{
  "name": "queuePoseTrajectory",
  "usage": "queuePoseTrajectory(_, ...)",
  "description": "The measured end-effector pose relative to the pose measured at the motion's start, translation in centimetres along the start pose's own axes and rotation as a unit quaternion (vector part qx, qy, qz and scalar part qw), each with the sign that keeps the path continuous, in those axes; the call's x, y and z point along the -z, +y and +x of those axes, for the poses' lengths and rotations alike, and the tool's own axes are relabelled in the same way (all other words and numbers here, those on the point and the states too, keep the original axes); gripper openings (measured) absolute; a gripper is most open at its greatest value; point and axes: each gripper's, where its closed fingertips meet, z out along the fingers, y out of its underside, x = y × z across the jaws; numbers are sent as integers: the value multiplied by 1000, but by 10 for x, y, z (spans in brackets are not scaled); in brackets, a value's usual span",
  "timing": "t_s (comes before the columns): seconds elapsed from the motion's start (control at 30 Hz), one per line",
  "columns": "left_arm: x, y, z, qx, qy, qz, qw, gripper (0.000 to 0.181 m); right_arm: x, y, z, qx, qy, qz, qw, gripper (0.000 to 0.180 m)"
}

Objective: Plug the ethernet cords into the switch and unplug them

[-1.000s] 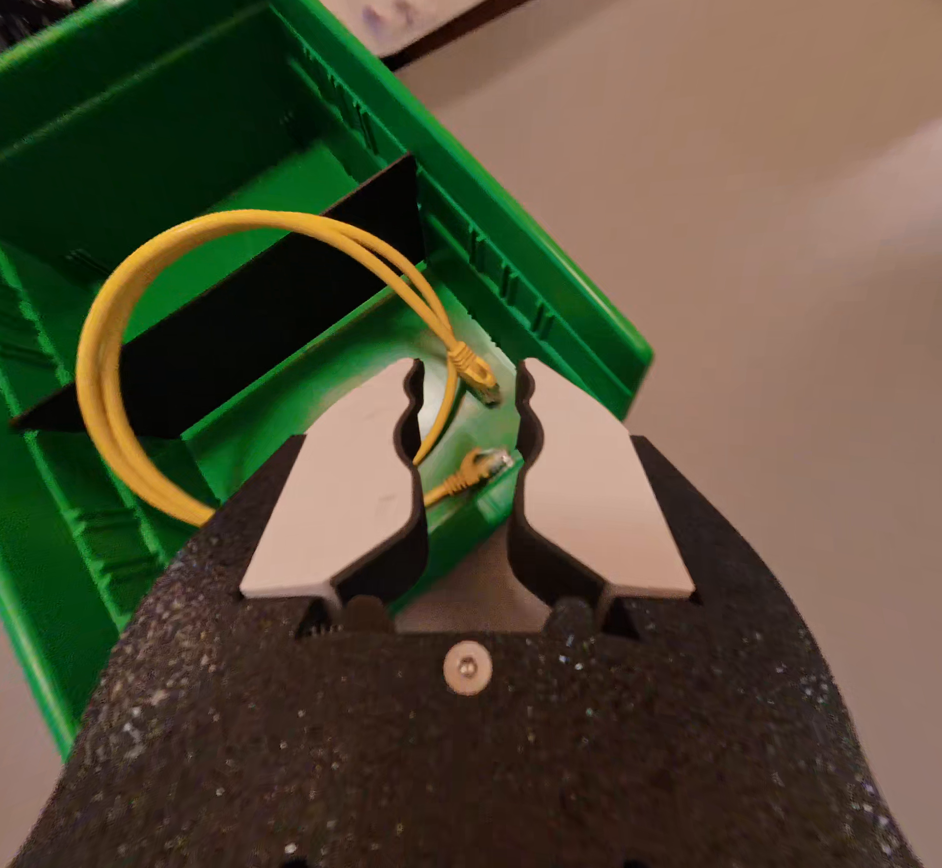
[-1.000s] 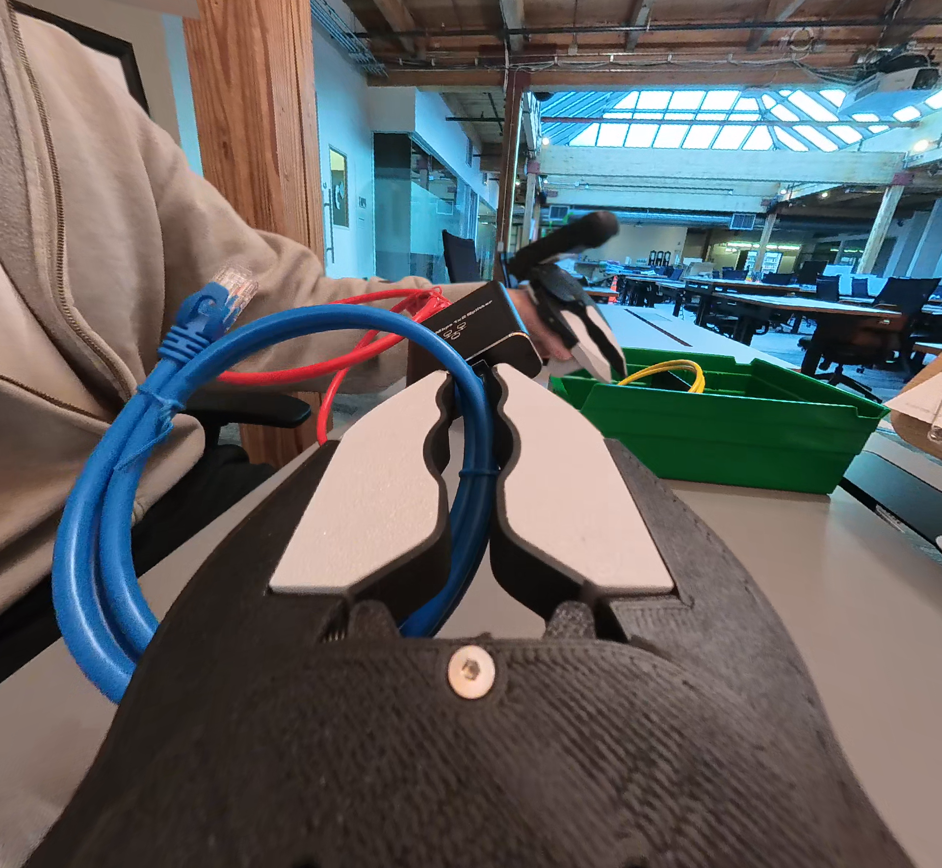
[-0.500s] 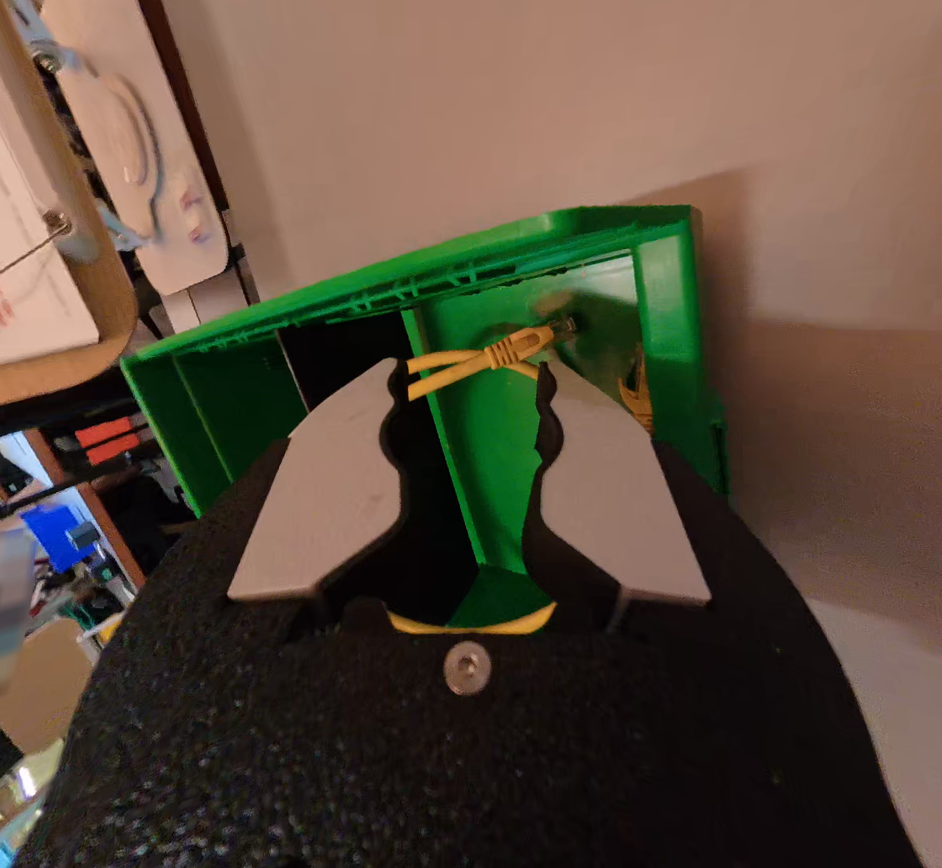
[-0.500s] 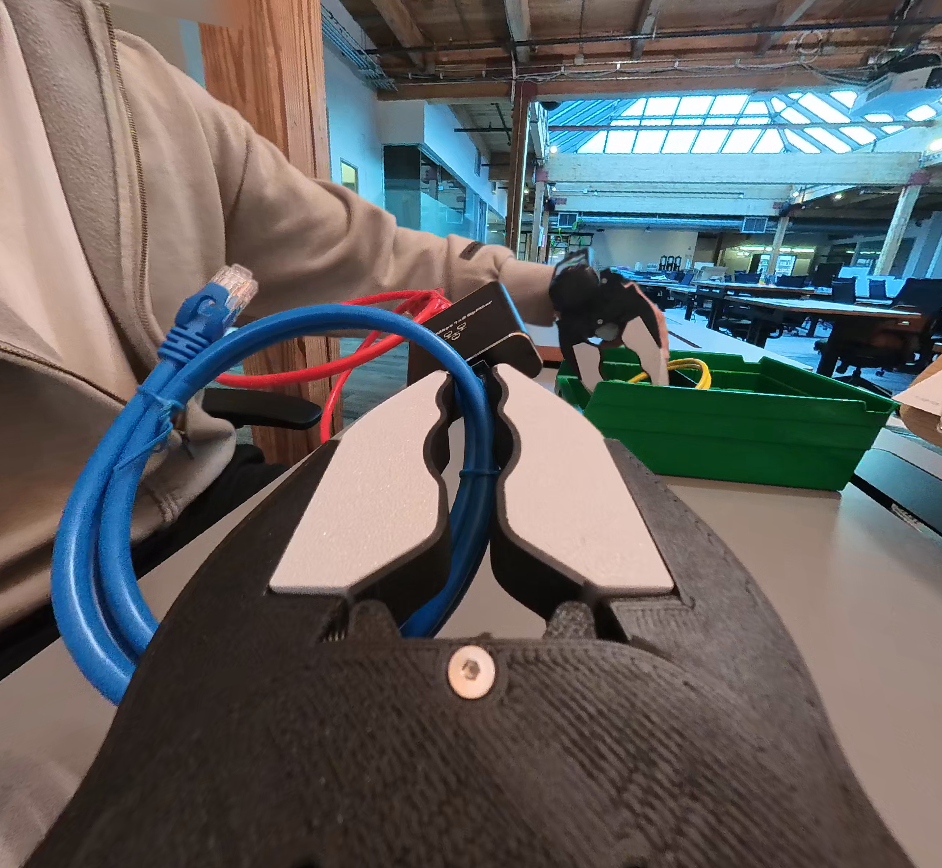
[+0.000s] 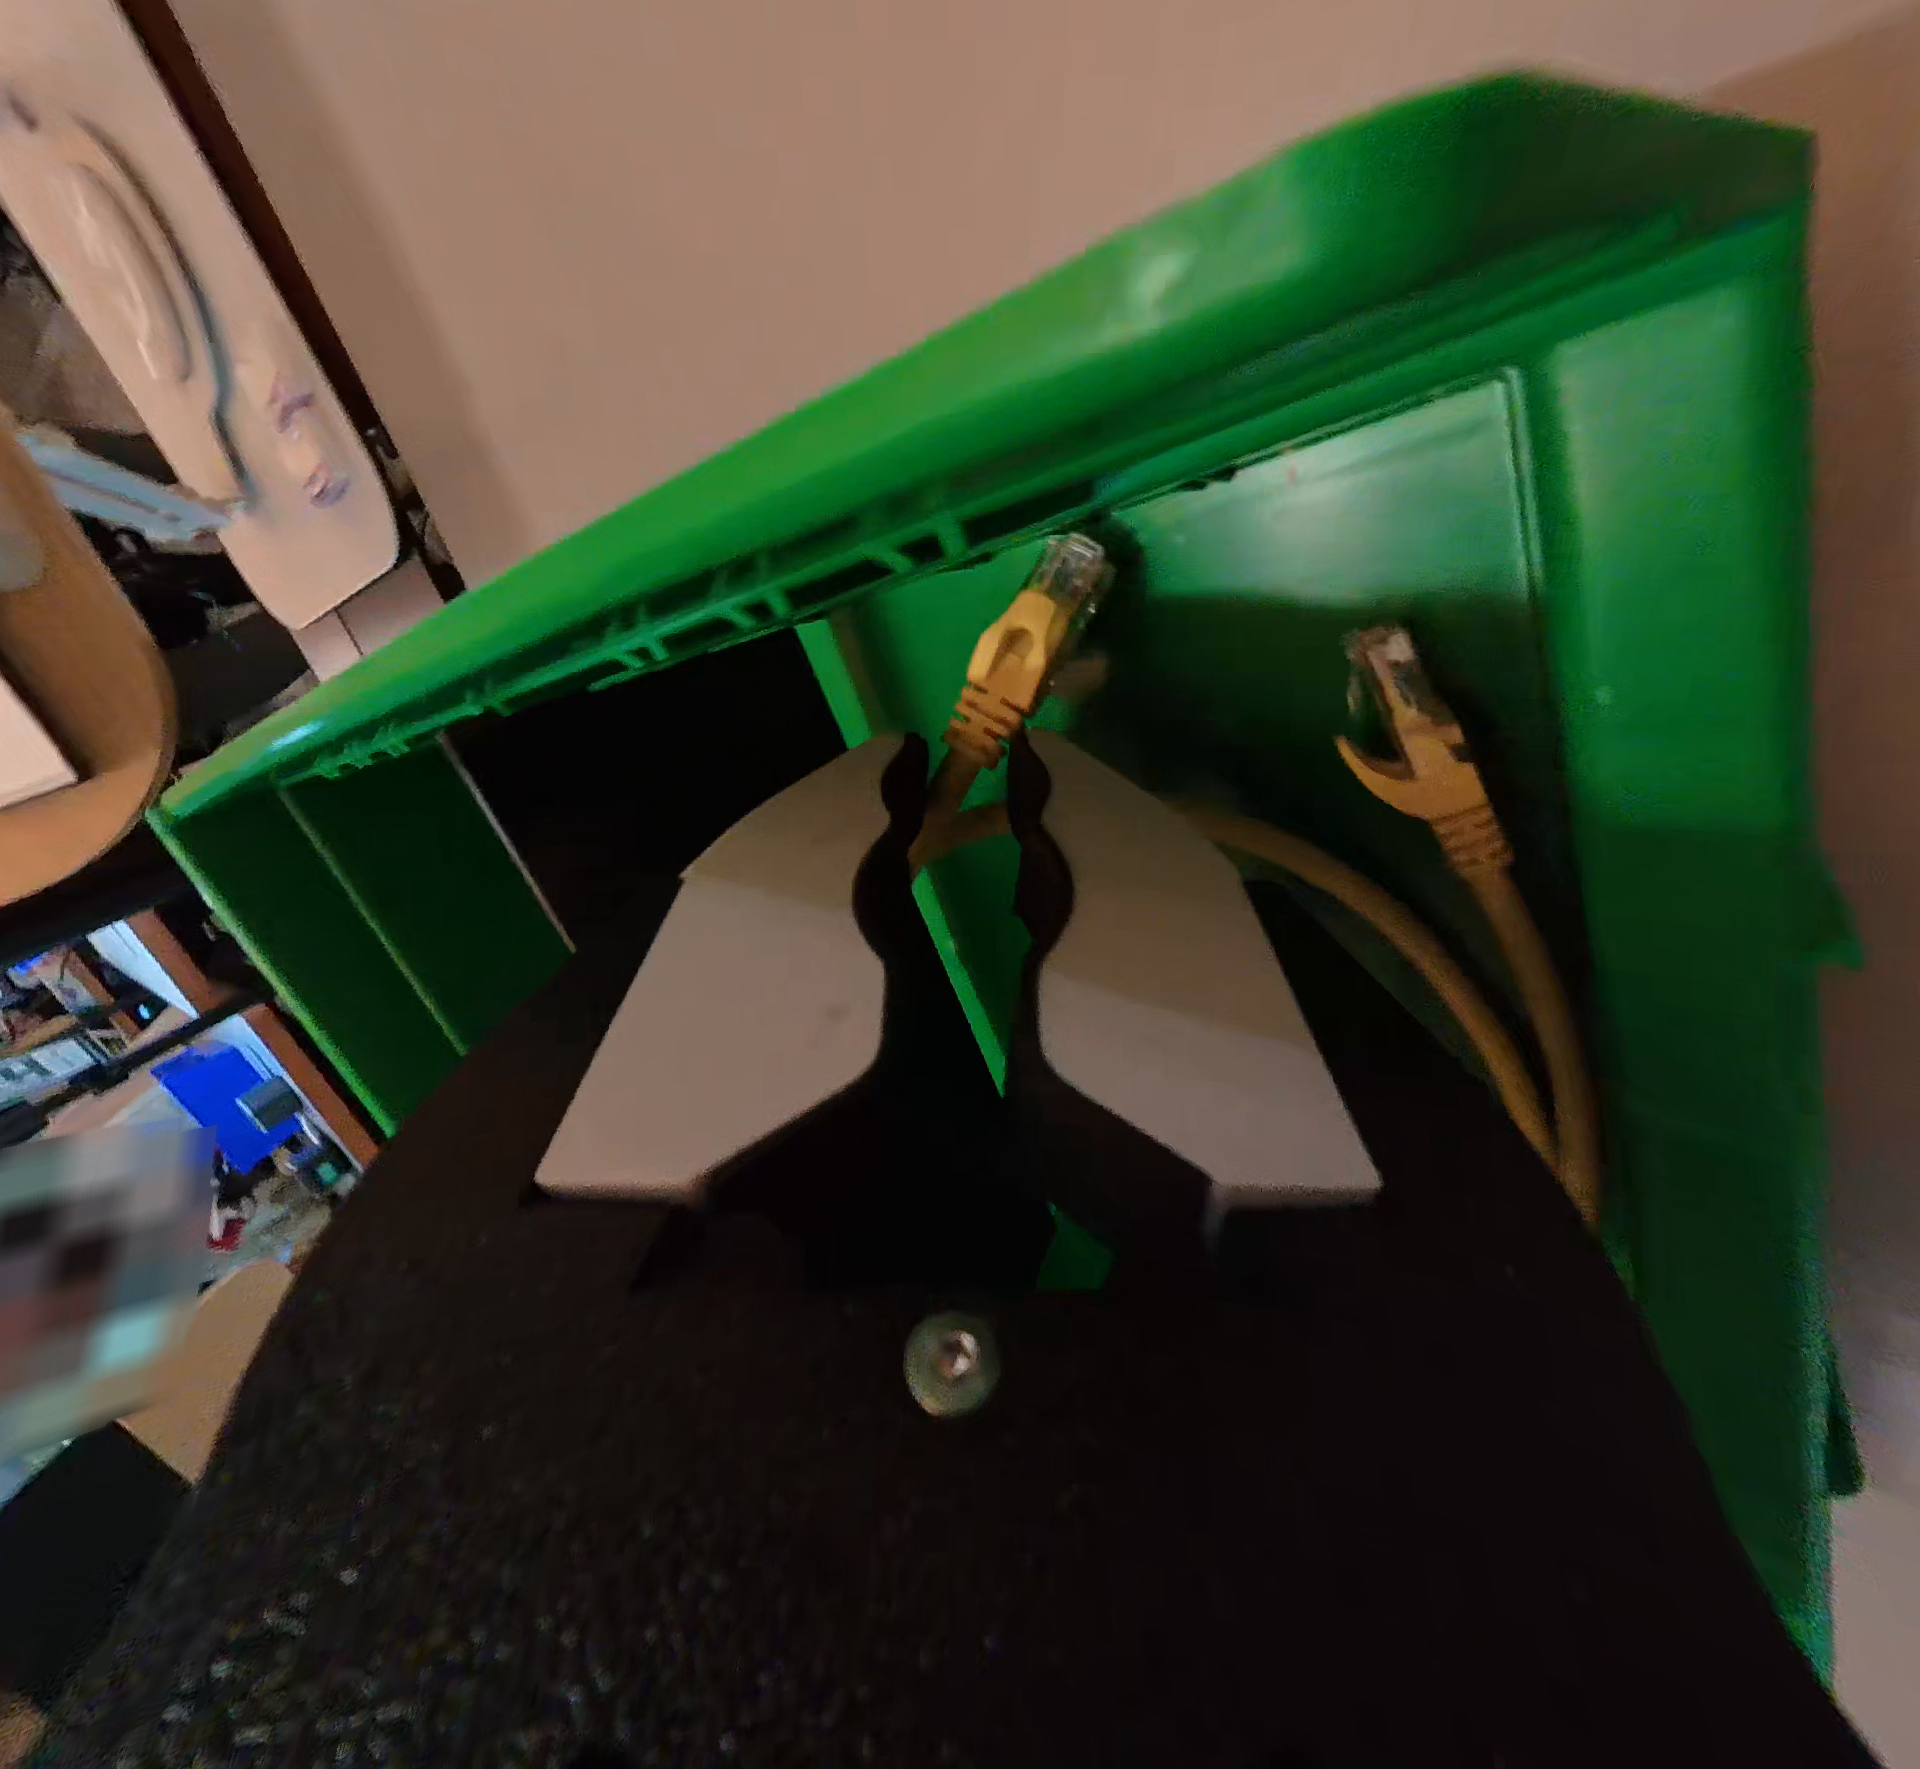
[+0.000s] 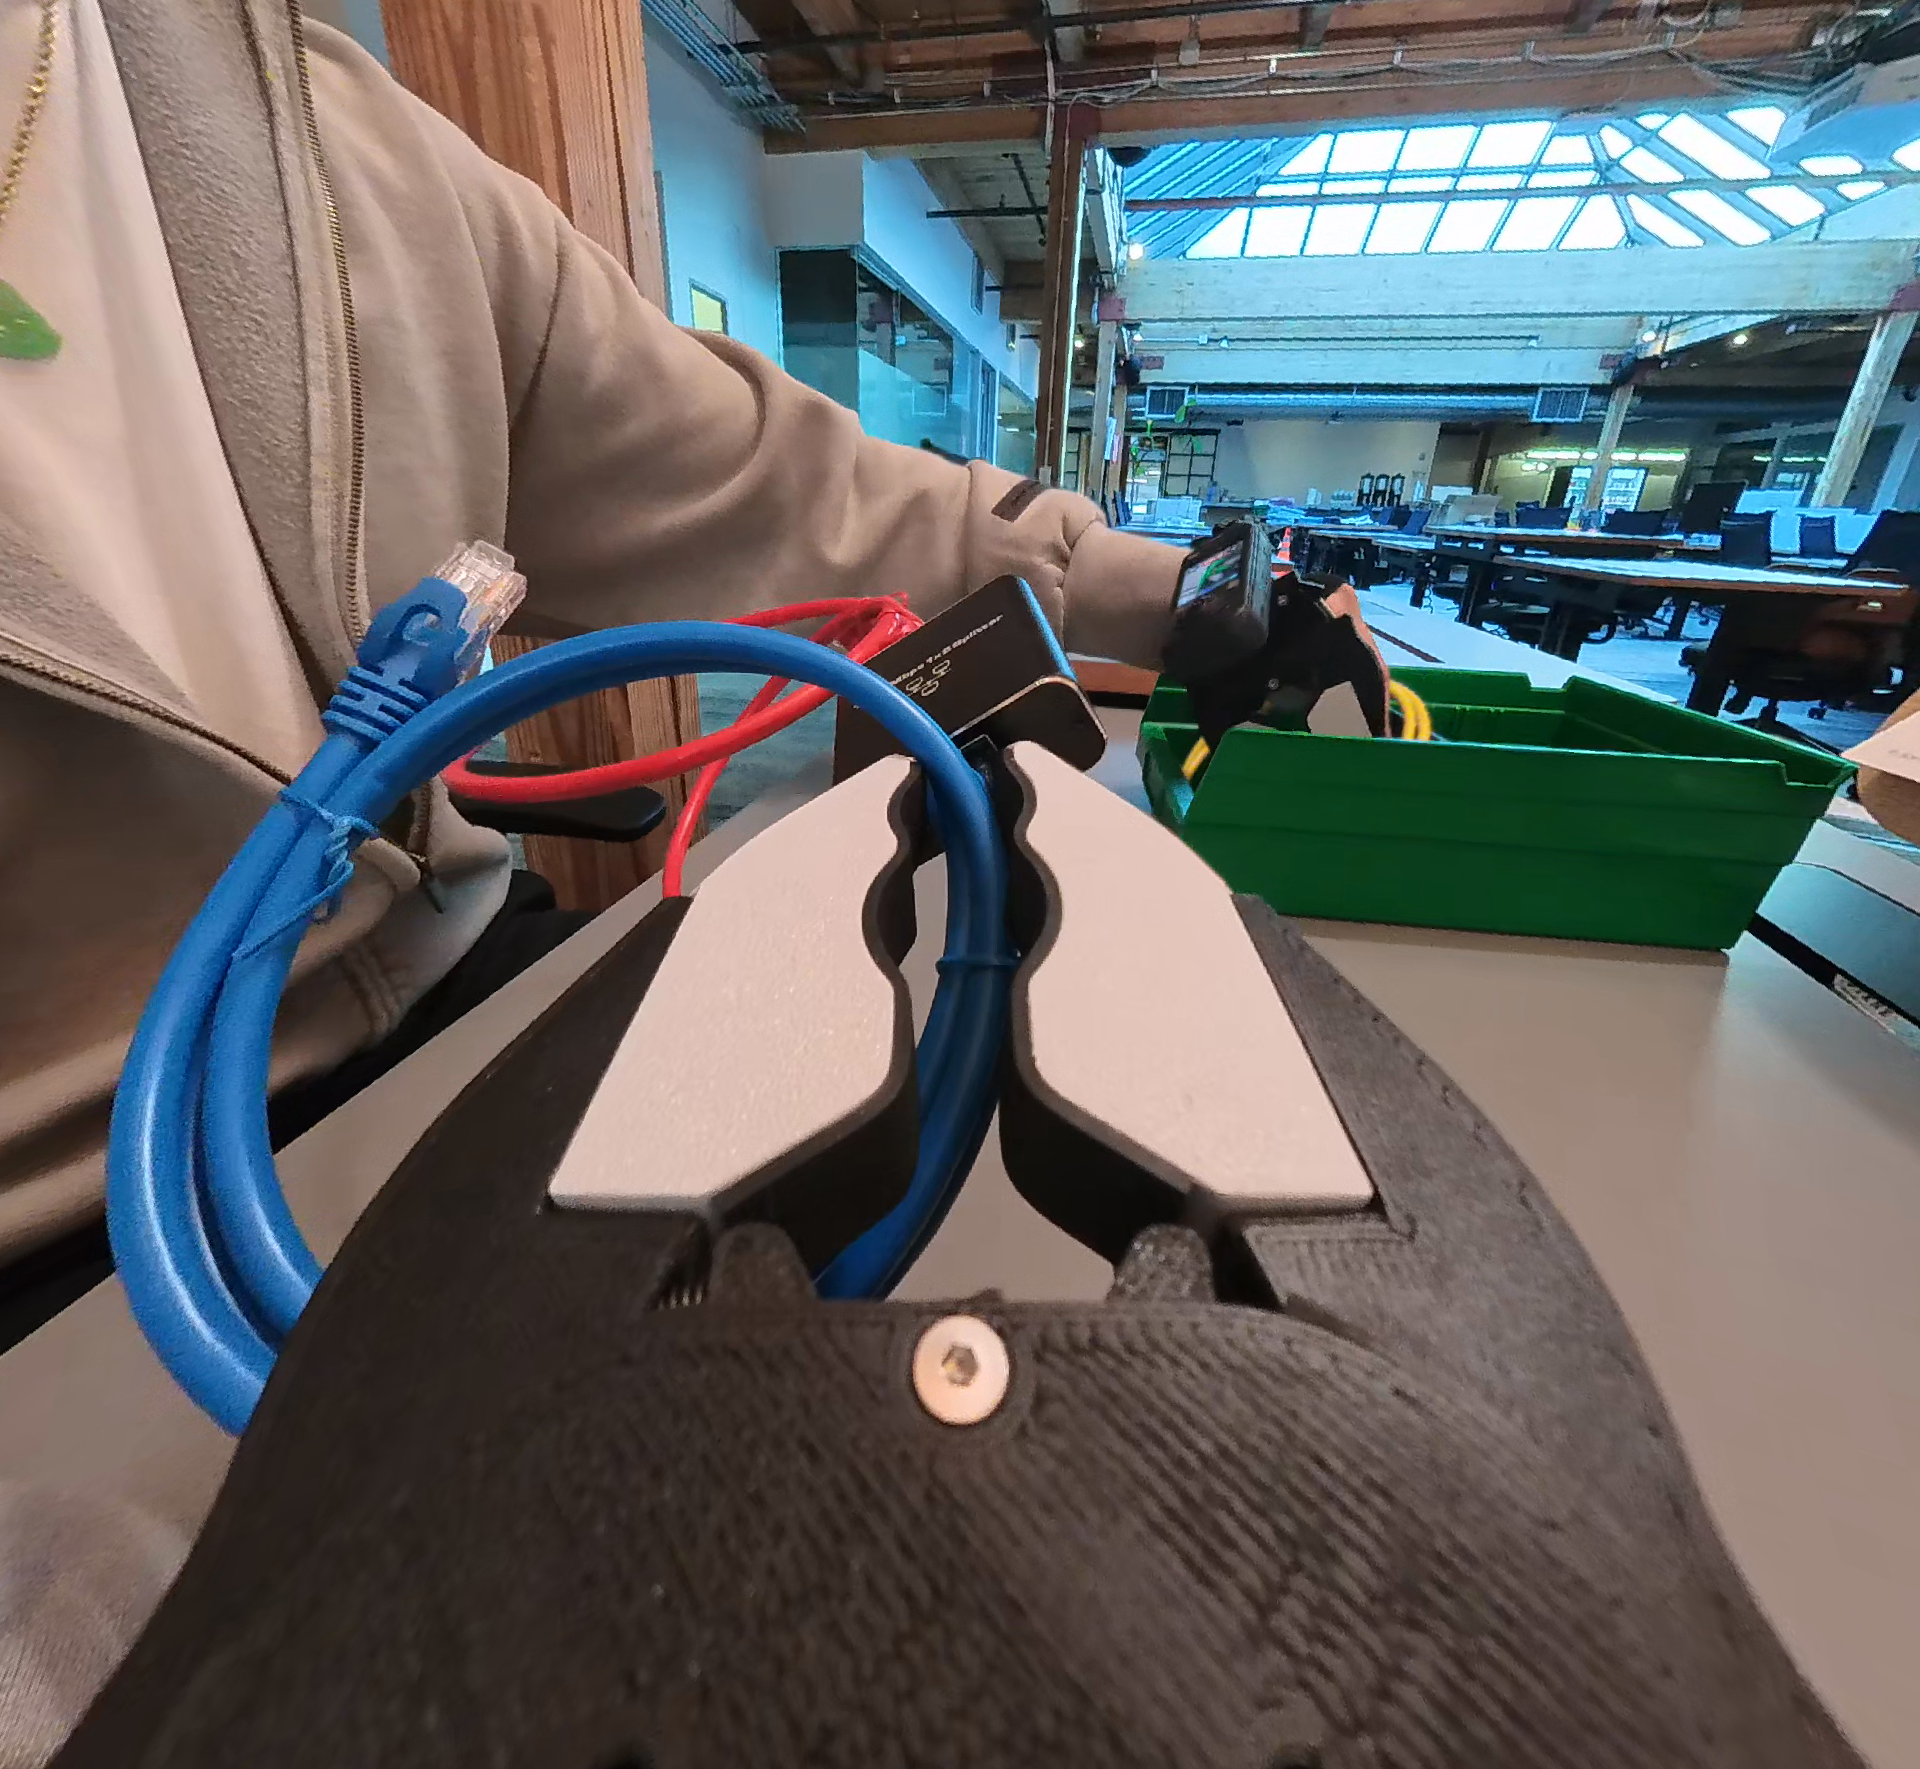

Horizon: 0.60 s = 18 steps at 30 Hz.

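Observation:
In the left wrist view my left gripper (image 5: 966,763) reaches into a green bin (image 5: 1143,317) and is shut on a yellow ethernet cord just behind its plug (image 5: 1023,649). The cord's other plug (image 5: 1413,753) lies to the right on the bin floor. In the right wrist view my right gripper (image 6: 961,774) is shut on a coiled blue ethernet cord (image 6: 187,1096), whose free plug (image 6: 457,607) points up at the left. A black switch (image 6: 987,670) sits just beyond the fingertips, with a red cord (image 6: 644,763) looping from it. The left gripper (image 6: 1288,680) shows farther off, in the bin (image 6: 1455,836).
A black divider (image 5: 644,732) splits the bin. The bin stands on a grey table (image 6: 1558,1148). The person's beige sleeve (image 6: 675,472) stretches across to the bin, in front of a wooden post (image 6: 520,109). A white board (image 5: 156,285) lies beyond the table edge. Some 35 centimeters of space lies between my two pairs of fingers.
My left gripper has swung over the bin, dropped into it and shut on the yellow cord behind one plug. My right gripper has kept still, holding the blue cord.

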Motion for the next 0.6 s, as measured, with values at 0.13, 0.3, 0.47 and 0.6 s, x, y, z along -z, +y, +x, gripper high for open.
queuePoseTrajectory(0.13,9,4,-5,46,-15,9,999,13,0,3,1,-1,2,-9,1000,12)
queuePoseTrajectory(0.3,63,3,-40,153,-95,76,981,10,1,0,0,3,1,0,1000,12)
queuePoseTrajectory(0.47,139,14,-71,228,-184,96,951,9,1,-4,-1,7,1,9,1000,12)
queuePoseTrajectory(0.6,207,15,-89,272,-258,83,924,9,2,-10,-3,14,0,22,1000,12)
